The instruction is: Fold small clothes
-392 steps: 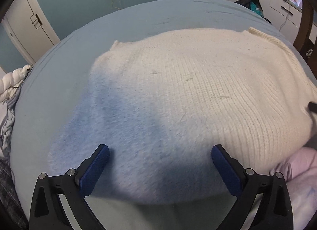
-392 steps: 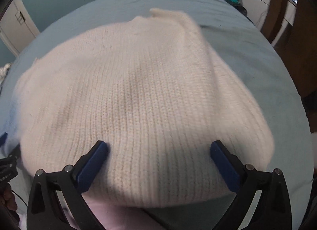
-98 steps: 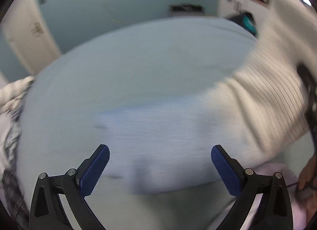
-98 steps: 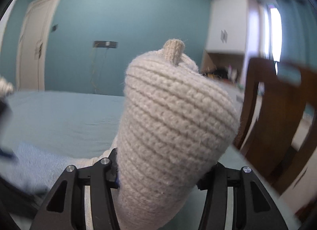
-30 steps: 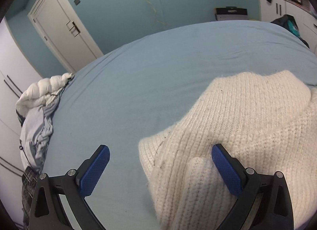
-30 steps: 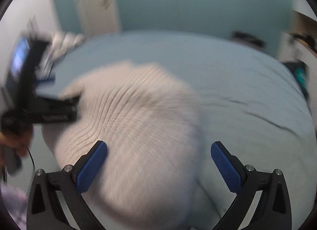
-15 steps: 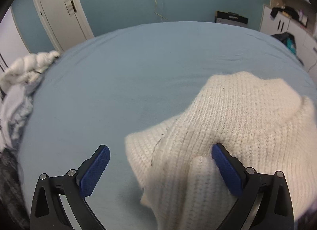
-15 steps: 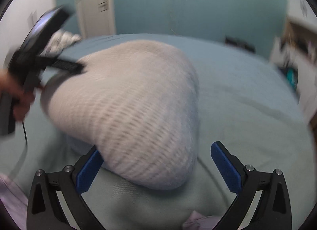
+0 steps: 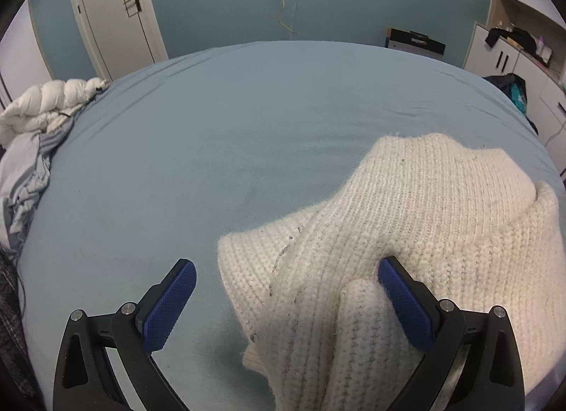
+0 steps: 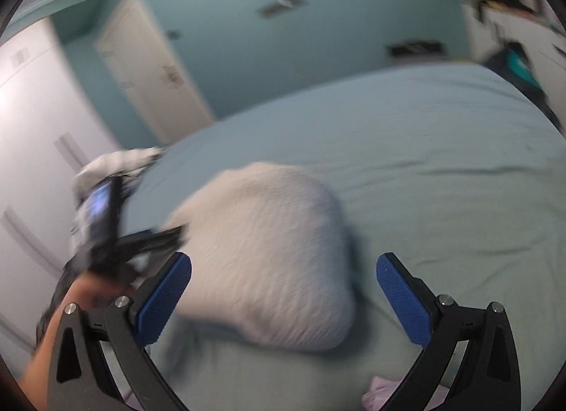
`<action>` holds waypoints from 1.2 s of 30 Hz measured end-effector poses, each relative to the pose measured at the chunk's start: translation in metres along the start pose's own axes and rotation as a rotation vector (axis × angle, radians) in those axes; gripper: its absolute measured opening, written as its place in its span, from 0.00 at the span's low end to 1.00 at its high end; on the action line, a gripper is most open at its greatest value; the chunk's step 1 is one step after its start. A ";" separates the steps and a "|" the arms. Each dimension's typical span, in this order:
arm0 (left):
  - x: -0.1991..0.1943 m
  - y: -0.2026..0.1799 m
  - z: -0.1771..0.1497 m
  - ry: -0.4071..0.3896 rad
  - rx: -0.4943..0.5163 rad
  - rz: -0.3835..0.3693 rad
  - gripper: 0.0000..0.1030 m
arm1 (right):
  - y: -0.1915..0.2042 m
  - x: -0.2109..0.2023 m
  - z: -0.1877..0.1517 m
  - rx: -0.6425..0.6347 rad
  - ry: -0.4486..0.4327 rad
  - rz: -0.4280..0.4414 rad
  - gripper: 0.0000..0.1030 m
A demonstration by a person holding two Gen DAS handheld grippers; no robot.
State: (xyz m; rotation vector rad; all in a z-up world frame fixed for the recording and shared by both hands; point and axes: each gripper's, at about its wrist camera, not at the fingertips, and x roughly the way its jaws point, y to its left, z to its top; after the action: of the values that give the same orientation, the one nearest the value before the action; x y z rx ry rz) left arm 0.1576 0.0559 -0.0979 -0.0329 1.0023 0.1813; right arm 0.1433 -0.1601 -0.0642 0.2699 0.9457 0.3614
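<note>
Both grippers' fingers are spread apart, holding nothing: the left gripper (image 9: 283, 301) straddles the cream sweater (image 9: 406, 252), now bundled at the bed's (image 9: 247, 145) near right. The right gripper (image 10: 283, 297) has let go; another fold seems done.

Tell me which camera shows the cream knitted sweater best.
The left wrist view: the cream knitted sweater is sharp there, its ribbing and folded layers clear on the bed. The right wrist view shows the whole bundle, but blurred by motion.
</note>
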 end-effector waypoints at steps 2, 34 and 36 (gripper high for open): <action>-0.001 -0.002 -0.002 -0.007 0.011 0.010 1.00 | 0.001 0.024 -0.002 -0.003 0.084 -0.026 0.99; -0.029 0.093 -0.036 0.063 -0.252 -0.489 1.00 | -0.053 0.019 -0.049 0.299 -0.054 0.244 0.99; -0.025 0.093 -0.033 0.042 -0.264 -0.532 1.00 | -0.052 0.024 -0.047 0.297 -0.043 0.245 0.99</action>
State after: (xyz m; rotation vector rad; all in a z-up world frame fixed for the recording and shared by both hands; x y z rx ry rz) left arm 0.1019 0.1401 -0.0897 -0.5400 0.9729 -0.1767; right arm 0.1266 -0.1939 -0.1277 0.6669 0.9253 0.4376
